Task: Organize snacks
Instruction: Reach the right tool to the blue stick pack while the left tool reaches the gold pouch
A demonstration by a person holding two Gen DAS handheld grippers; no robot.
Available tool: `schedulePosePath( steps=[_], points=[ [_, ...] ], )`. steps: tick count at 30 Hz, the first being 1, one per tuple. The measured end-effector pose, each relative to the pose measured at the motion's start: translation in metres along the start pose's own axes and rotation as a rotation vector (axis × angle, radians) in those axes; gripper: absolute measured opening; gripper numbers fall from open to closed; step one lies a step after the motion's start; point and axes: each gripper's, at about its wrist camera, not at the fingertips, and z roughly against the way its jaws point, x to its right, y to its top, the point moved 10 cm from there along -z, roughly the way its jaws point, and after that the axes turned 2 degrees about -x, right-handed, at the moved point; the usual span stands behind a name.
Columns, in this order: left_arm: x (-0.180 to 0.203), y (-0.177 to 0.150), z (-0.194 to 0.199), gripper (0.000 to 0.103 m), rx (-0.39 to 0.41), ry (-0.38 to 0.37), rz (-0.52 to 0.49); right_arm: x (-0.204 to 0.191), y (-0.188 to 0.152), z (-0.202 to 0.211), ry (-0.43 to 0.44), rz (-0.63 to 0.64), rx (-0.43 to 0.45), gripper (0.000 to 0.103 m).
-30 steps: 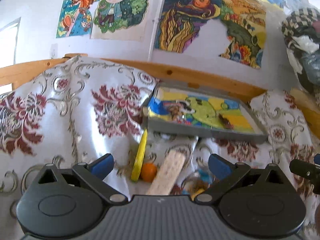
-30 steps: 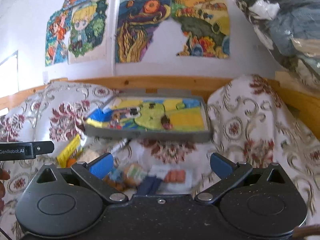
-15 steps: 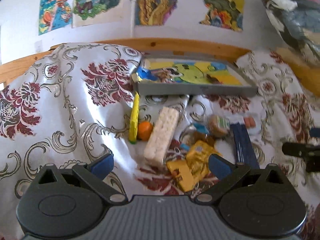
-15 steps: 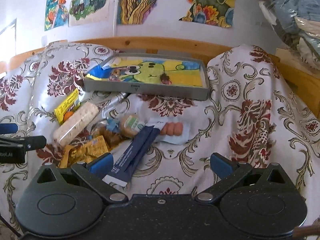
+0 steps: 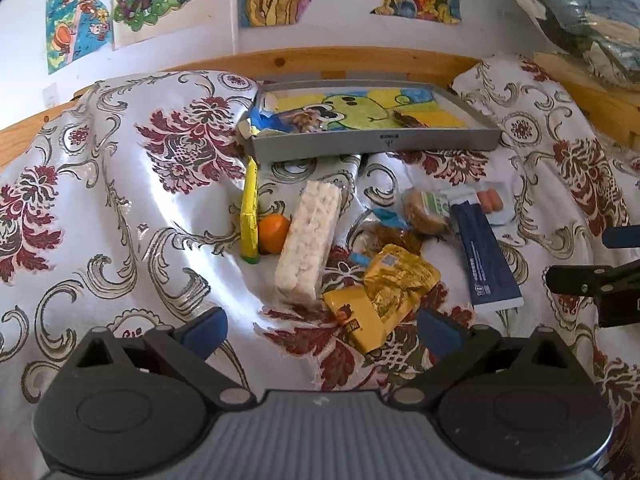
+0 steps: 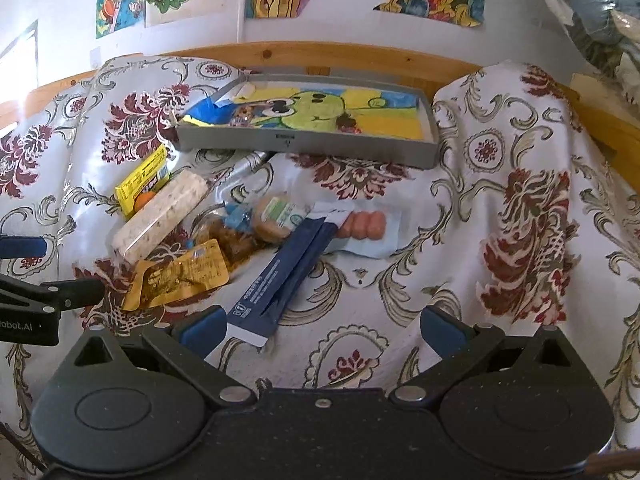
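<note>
Left wrist view: my left hand-held gripper (image 5: 320,330) hangs over the cloth (image 5: 120,200) with its jaws wide apart and nothing between them. The snacks lie in a loose heap ahead: rice bar (image 5: 309,240), orange (image 5: 273,233) touching the yellow pack (image 5: 249,208), gold pouch (image 5: 394,288), navy sticks (image 5: 484,256). The grey tray (image 5: 376,142) sits just behind them. In the right wrist view my right hand-held gripper (image 6: 320,330) is likewise spread and empty, its left finger (image 6: 202,330) just beside the end of the navy sticks (image 6: 288,264); sausages (image 6: 364,224) lie beyond.
</note>
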Motion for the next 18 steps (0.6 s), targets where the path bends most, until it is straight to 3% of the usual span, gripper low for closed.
schedulePosePath(
  steps=[7, 18],
  points=[
    [0.004, 0.002, -0.007, 0.103, -0.019, -0.031, -0.054, -0.004, -0.001, -0.010, 0.016, 0.011, -0.011, 0.102],
    [0.022, 0.020, -0.035, 0.103, -0.041, -0.148, -0.212, 0.002, 0.008, -0.030, -0.009, 0.062, 0.007, 0.102]
  ],
)
